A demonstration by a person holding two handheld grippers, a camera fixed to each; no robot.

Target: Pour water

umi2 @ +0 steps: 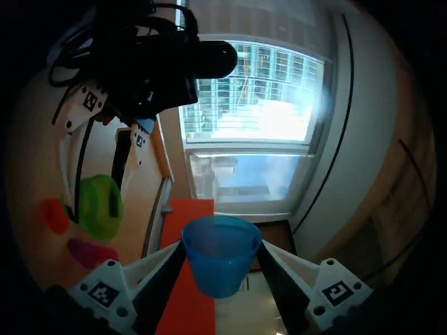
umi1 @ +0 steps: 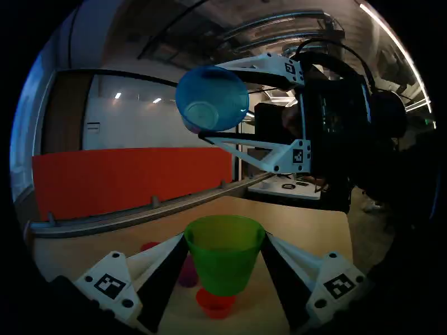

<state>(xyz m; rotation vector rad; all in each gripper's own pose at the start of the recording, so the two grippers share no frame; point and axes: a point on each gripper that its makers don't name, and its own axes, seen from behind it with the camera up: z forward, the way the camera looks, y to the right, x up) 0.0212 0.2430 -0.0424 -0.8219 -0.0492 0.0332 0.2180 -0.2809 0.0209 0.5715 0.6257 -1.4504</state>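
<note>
left gripper view has the left gripper closed to cup width on the upright green cup over the tabletop; higher up, the right gripper pinches the blue cup, tipped on its side. both cups look like light, thin, smooth plastic, likely to flex or slip; a modest mid-wall squeeze suits them.

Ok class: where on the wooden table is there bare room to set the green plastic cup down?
The wooden table is bare beyond and right of the green plastic cup, to its far edge. Crowded: below-left, where a red plastic cup and a purple plastic cup stand. The blue plastic cup hangs overhead.
</note>
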